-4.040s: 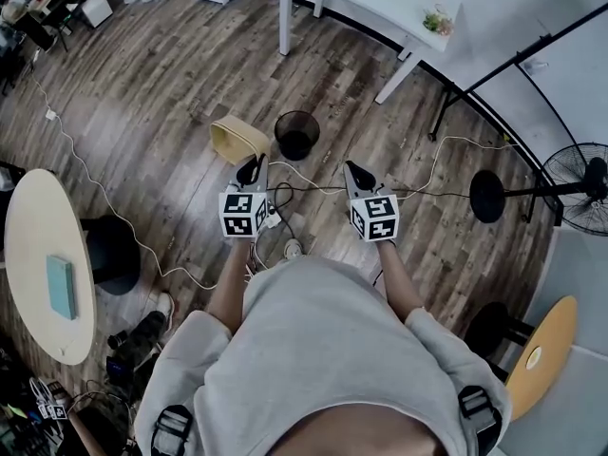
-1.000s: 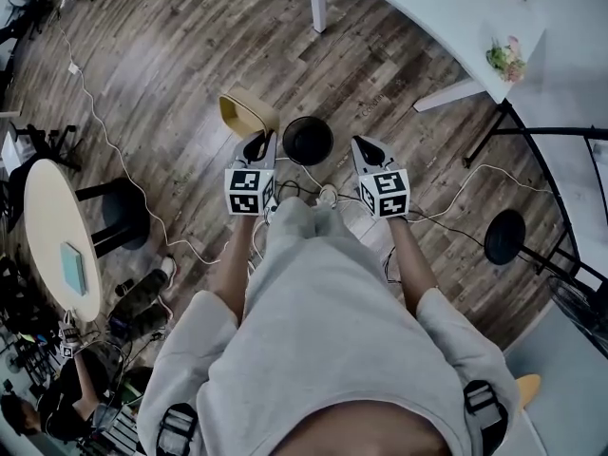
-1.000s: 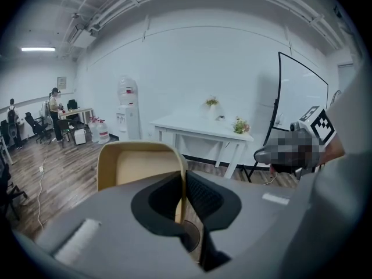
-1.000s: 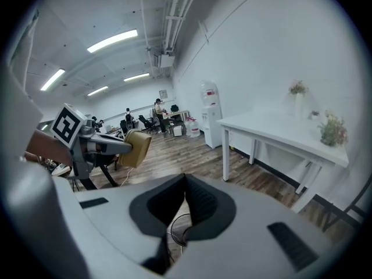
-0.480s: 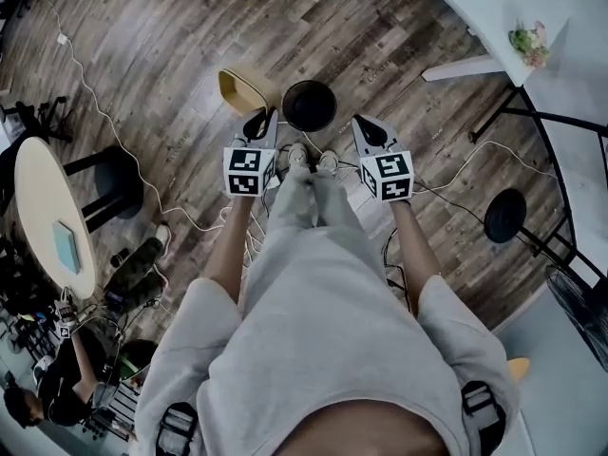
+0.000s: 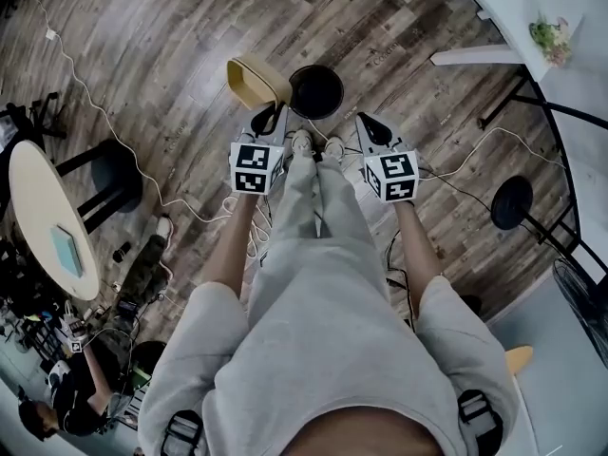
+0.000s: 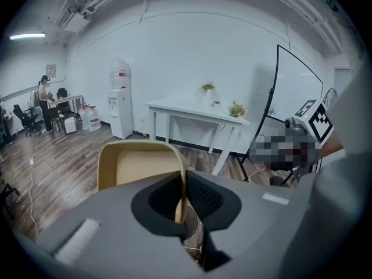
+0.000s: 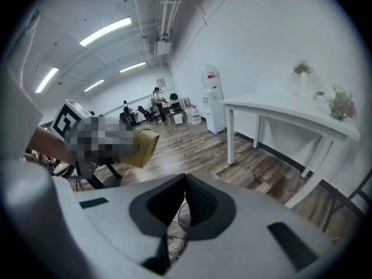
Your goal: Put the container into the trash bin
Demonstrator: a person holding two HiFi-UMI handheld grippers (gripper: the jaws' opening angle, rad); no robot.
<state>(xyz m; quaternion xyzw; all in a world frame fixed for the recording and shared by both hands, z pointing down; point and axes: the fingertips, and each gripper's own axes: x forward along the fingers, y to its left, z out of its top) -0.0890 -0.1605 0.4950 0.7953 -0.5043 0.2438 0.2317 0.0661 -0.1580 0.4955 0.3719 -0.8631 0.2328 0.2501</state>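
Note:
A tan open-topped container (image 6: 255,81) hangs over the wooden floor, just left of the round black trash bin (image 6: 316,91). My left gripper (image 6: 271,114) is shut on the container's near right wall. In the left gripper view the thin wall of the container (image 7: 138,163) runs between the jaws of the left gripper (image 7: 182,197). My right gripper (image 6: 370,127) is shut with nothing in it, to the right of the bin and nearer to me. The right gripper view shows its jaws (image 8: 185,199) touching and the container (image 8: 140,146) off to the left.
The person's shoes (image 6: 313,144) stand just before the bin. Cables (image 6: 123,150) trail across the floor. A white table (image 6: 508,8) with a small plant (image 6: 554,36) is at the upper right, a round table (image 6: 43,226) and stool (image 6: 112,174) at the left, and a stand base (image 6: 514,202) at the right.
Both grippers have sunk toward the floor, the left still holding the container. The bin and container now sit closer to the shoes in the head view.

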